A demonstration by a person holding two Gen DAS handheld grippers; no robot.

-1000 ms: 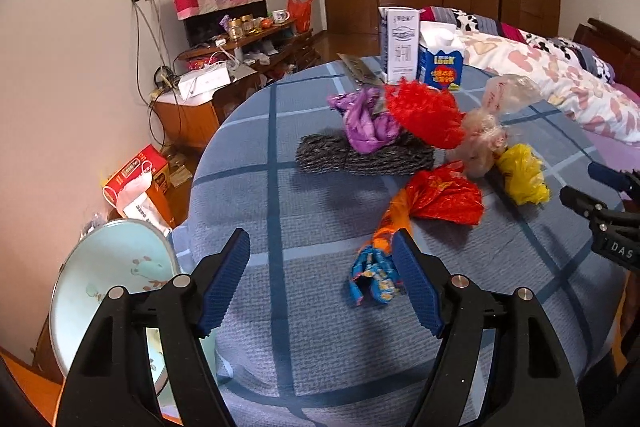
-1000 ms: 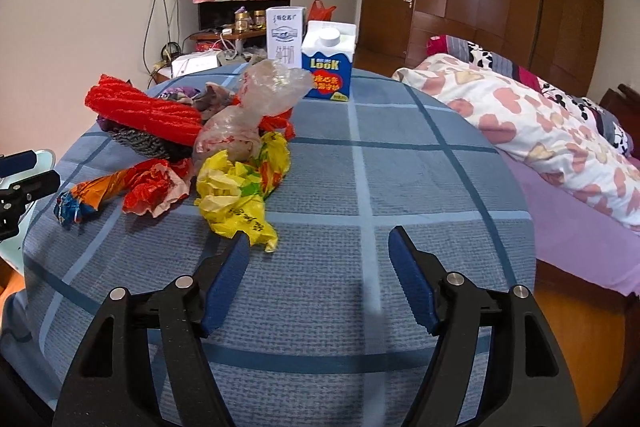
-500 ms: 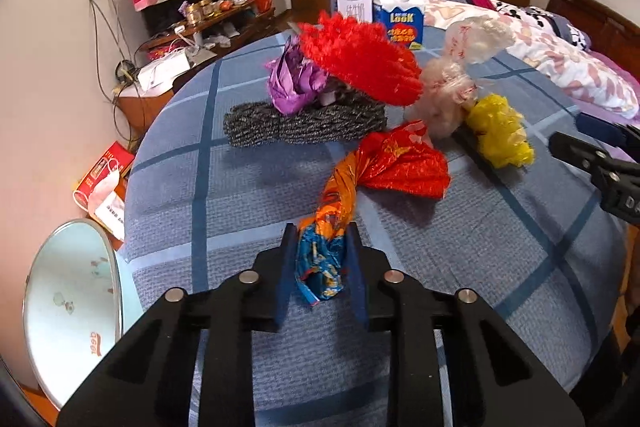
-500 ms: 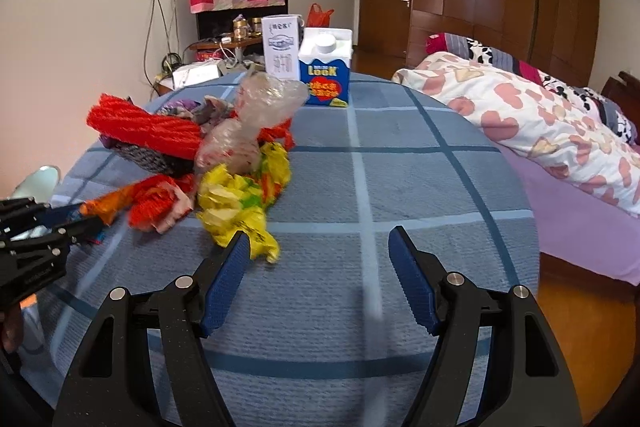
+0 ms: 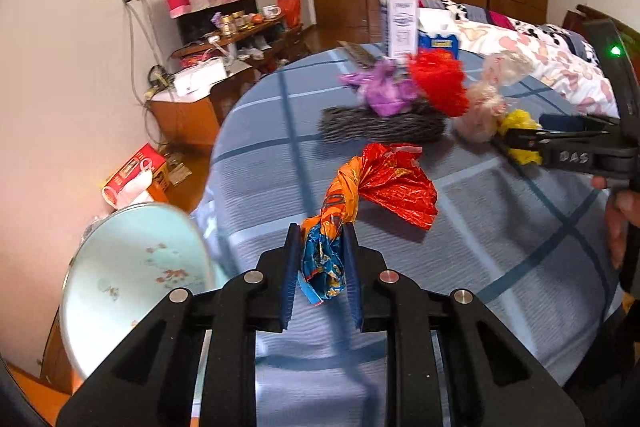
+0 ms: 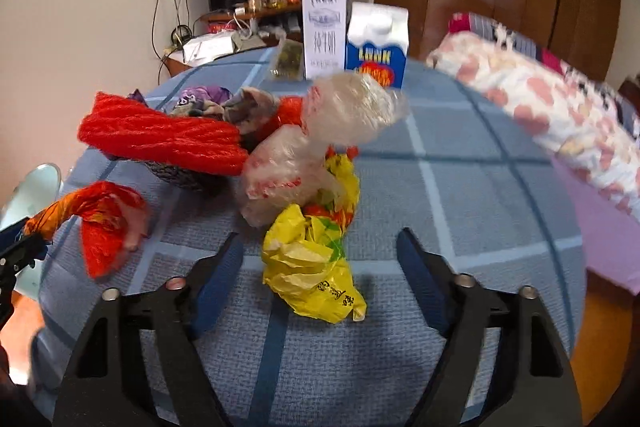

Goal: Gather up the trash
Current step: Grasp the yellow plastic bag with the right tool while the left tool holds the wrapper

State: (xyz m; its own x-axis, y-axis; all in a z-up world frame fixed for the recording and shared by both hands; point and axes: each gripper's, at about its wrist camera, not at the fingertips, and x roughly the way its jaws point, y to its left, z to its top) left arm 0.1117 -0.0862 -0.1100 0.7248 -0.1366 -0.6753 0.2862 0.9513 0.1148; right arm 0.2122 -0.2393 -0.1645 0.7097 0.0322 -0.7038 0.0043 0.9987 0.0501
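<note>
A pale blue basin (image 5: 132, 279) with a small floral print on its inside stands off the near-left edge of the round table (image 5: 500, 239), and nothing shows inside it. At the table's far side a white carton (image 6: 324, 31) and a blue carton (image 6: 377, 47) with a white cap stand upright, side by side; their contents cannot be seen. The left gripper (image 5: 321, 267) has its jaws clamped on the blue end of a twisted foil wrapper (image 5: 376, 187), which turns orange along its length and fans out into crinkled red foil resting on the blue checked cloth. The right gripper (image 6: 320, 283) has its jaws spread wide on either side of a crumpled yellow bag (image 6: 312, 259) with green and red print, lying on the cloth between the fingers and not pinched by them. Just behind the yellow bag sits a clear plastic bag (image 6: 312, 155), and to its left lie a red mesh bundle (image 6: 160, 139), a purple wrapper (image 5: 384, 91) and a dark grey knitted piece (image 5: 380, 125), heaped together near the table's middle.
</note>
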